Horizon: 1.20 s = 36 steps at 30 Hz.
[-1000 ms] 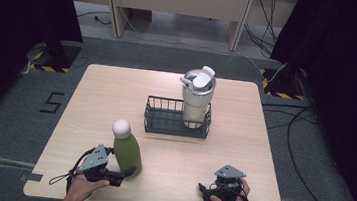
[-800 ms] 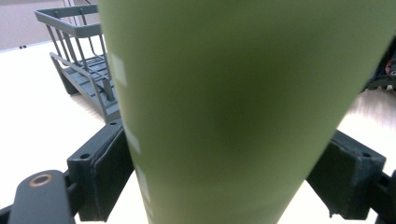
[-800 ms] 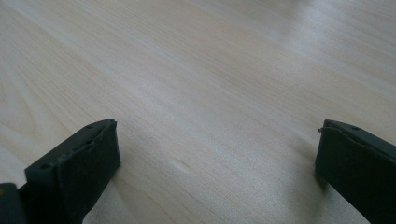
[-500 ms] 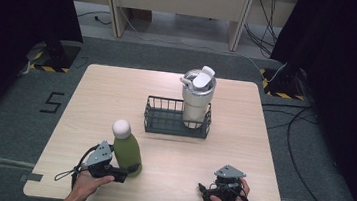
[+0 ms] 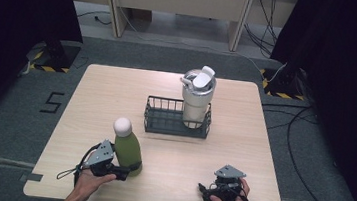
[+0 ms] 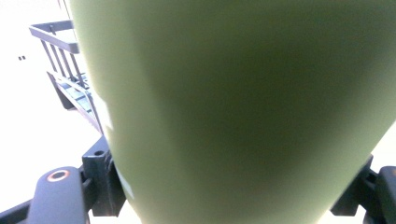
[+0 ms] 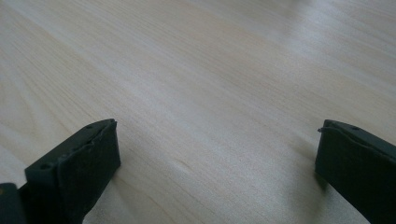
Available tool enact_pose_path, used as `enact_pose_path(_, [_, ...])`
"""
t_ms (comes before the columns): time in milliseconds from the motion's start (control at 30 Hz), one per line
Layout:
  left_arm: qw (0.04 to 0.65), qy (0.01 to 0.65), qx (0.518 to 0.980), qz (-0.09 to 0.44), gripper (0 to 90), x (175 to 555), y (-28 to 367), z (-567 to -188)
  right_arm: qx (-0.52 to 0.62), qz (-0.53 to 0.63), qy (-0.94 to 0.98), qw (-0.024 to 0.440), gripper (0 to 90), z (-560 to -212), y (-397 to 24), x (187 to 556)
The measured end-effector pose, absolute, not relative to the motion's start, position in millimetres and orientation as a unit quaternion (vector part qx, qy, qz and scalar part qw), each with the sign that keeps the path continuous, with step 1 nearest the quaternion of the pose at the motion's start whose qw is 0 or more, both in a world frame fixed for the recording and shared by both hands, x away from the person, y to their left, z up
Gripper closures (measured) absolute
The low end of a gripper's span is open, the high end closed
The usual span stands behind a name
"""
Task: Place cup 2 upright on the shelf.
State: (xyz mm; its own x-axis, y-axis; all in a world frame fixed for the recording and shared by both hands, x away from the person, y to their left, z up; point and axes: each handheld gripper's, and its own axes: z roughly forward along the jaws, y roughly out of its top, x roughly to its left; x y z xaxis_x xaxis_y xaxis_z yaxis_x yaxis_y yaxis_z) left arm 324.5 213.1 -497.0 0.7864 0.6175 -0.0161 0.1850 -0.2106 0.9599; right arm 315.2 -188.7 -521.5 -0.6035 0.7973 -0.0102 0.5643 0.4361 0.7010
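Left hand-held gripper (image 5: 126, 169) at near-left of desk (image 5: 241, 152), jaws just closed on base of green bottle (image 5: 127, 150); pads press both sides of it (bottle wall looms large in left gripper view (image 6: 243, 107)). Bottle upright, white cap on top, standing on desk. Right hand-held gripper (image 5: 207, 190) resting low at near-right edge, jaws standing wide apart, nothing between them, bare wood under them. Wire basket (image 5: 164, 124) at desk centre, well apart from bottle; white tumbler (image 5: 196, 100) upright in its right end.
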Motion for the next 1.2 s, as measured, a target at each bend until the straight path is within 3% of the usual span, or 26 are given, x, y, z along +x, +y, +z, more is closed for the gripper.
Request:
enact_pose_path(133, [0.561,0.266,0.756,0.207,20.2,324.9,212.9,-495.5,0.410,0.337,0.830,0.173,0.4,-521.5,-188.7,315.2])
enact_pose_path(1200, [0.579,0.252,0.750,0.199,20.3,348.6,199.0,-447.3,0.410,0.337,0.830,0.172,0.4,-521.5,-188.4,315.2])
